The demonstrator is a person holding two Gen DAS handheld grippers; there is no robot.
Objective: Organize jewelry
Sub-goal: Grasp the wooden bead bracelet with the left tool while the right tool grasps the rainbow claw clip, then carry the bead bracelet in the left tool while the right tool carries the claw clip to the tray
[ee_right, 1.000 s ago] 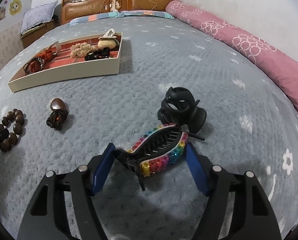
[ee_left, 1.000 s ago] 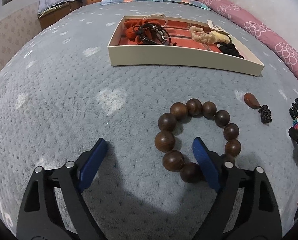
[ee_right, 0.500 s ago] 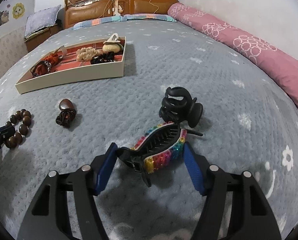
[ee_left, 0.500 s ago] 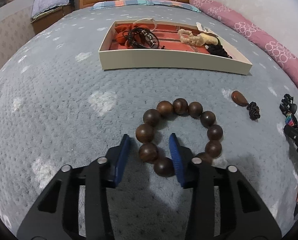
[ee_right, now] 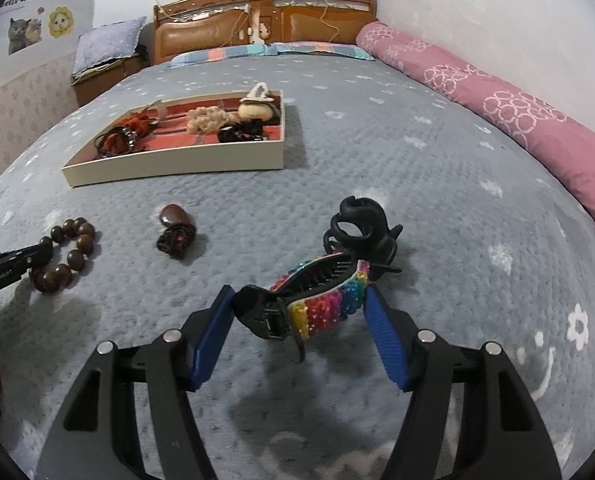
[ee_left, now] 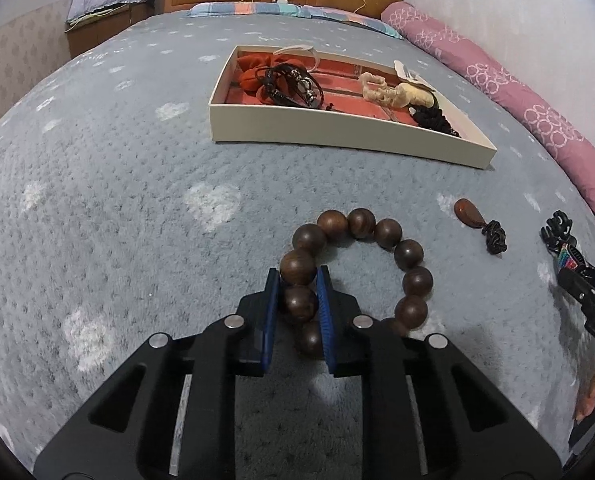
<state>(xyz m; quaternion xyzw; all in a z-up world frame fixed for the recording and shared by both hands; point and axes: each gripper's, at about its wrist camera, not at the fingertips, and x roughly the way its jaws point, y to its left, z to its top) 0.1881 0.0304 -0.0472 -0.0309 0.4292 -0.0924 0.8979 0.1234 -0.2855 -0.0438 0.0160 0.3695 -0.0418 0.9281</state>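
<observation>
Two grippers are working over a grey bed cover (ee_left: 109, 208) dotted with white hearts. The left gripper (ee_left: 297, 300) is clamping its blue pads (ee_left: 268, 312) on the near-left beads of a brown wooden bead bracelet (ee_left: 357, 264), whose ring is lying flat on the cover and curving away to the right of the pads. In the right wrist view the same bracelet (ee_right: 67, 254) is showing at the far left, with the left gripper's black finger reaching in over it.

The right gripper (ee_right: 297, 332) is sitting with its blue pads (ee_right: 383, 336) apart, one on each side of a rainbow rhinestone hair claw (ee_right: 321, 304); whether either pad is touching the claw cannot be told. A black hair claw (ee_right: 361, 228) is lying just beyond the rainbow one, touching its far end.

Between the bracelet and the claws, a brown teardrop pendant (ee_left: 468, 212) with a knotted black cord (ee_left: 495, 237) is resting on the cover.

Farther away, a cream tray with a red lining (ee_left: 337, 132) is holding a red scrunchie (ee_left: 253, 76) and dark leather bracelets (ee_left: 293, 84) at its left end, and a cream scrunchie (ee_left: 377, 90) and a black tie (ee_left: 431, 118) toward its right end. A long pink bolster (ee_right: 497, 108) is running along the right edge of the bed.
</observation>
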